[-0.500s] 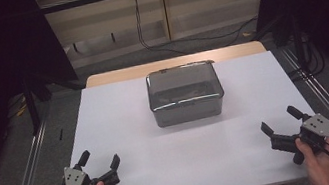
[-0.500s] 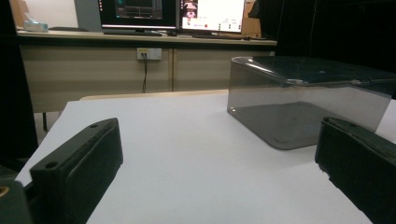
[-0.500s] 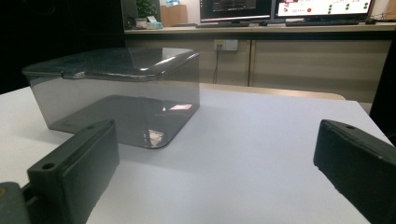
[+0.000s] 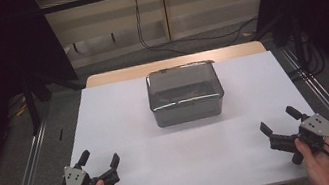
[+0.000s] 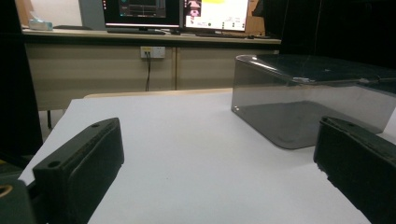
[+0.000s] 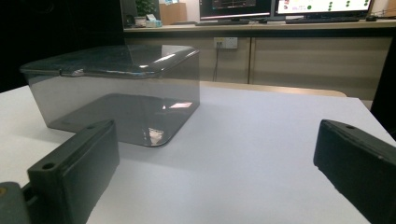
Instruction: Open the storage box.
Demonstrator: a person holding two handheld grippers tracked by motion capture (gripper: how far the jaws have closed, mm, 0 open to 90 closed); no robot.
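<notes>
A smoky transparent box with a lid (image 4: 184, 93) stands in the middle of the white table (image 4: 124, 104), towards the far side. It appears at the right in the left gripper view (image 5: 308, 100) and at the left in the right gripper view (image 6: 116, 88). My left gripper (image 4: 99, 161) rests near the front left corner, held by a hand, its jaws wide apart and empty. My right gripper (image 4: 279, 121) sits near the front right corner, also open and empty. Both stay well short of the box.
Metal rails (image 4: 28, 171) run along both table sides. A wooden strip (image 4: 114, 75) borders the far edge. Beyond it stand a low cabinet with a wall socket (image 5: 153, 52), cables, and monitors (image 5: 215, 14) on a desk.
</notes>
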